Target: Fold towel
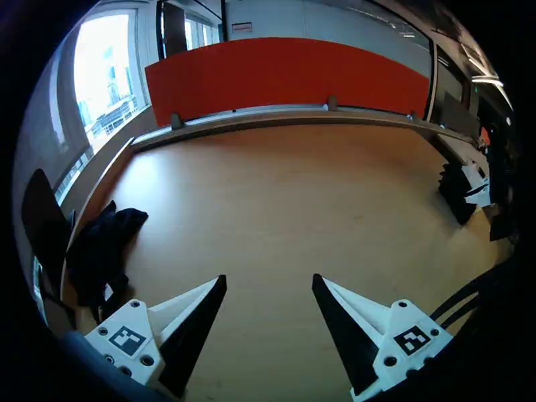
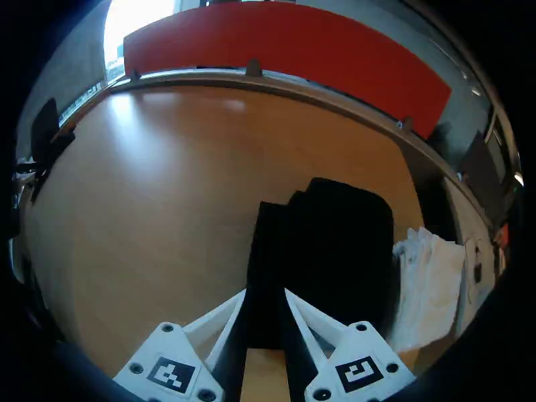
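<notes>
In the right gripper view a black towel (image 2: 268, 268) lies folded on the wooden table (image 2: 161, 181), against a larger dark folded pile (image 2: 342, 248). My right gripper (image 2: 265, 292) is shut on the near edge of that black towel, with cloth filling the narrow gap between its fingers. In the left gripper view my left gripper (image 1: 268, 277) hangs open over bare table (image 1: 288, 201), holding nothing. A crumpled black cloth (image 1: 100, 251) lies at the table's left edge, left of the gripper.
White folded towels (image 2: 432, 288) lie right of the dark pile. The left gripper view has a black and white stack (image 1: 463, 191) at the far right. An orange divider (image 1: 288, 74) lines the table's far edge, with windows (image 1: 107, 74) behind it on the left.
</notes>
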A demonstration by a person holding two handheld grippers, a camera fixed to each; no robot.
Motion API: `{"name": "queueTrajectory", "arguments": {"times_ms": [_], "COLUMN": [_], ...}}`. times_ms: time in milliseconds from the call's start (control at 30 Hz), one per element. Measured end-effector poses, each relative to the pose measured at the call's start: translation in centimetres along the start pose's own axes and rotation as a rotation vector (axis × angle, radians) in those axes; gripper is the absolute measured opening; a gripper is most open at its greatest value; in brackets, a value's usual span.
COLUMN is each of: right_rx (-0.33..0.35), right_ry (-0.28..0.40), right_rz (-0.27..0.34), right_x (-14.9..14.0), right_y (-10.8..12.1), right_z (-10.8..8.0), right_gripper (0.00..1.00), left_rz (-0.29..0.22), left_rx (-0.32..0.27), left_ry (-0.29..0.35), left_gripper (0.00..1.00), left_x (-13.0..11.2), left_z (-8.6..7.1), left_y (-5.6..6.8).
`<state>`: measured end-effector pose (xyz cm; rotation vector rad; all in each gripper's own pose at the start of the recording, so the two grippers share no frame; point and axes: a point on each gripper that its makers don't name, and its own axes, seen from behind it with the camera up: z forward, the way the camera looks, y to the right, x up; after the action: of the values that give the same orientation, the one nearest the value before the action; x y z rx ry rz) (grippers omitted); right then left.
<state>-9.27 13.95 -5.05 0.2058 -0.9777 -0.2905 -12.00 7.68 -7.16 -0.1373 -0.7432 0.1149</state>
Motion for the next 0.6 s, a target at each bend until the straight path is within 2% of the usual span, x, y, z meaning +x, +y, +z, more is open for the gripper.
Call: {"name": "queueTrajectory", "arguments": {"times_ms": [600], "right_rx": [0.007], "right_ry": [-0.027], "right_rz": [-0.003], "right_x": [-1.1], "right_y": [-0.1], "right_z": [0.5], "right_gripper": [0.26], "left_rz": [0.0], "left_rx": [0.004], "left_ry": [-0.003], "left_gripper": [0.95], "left_x": [-0.3], "left_z": [-0.3], "left_y": [-0.1]}}
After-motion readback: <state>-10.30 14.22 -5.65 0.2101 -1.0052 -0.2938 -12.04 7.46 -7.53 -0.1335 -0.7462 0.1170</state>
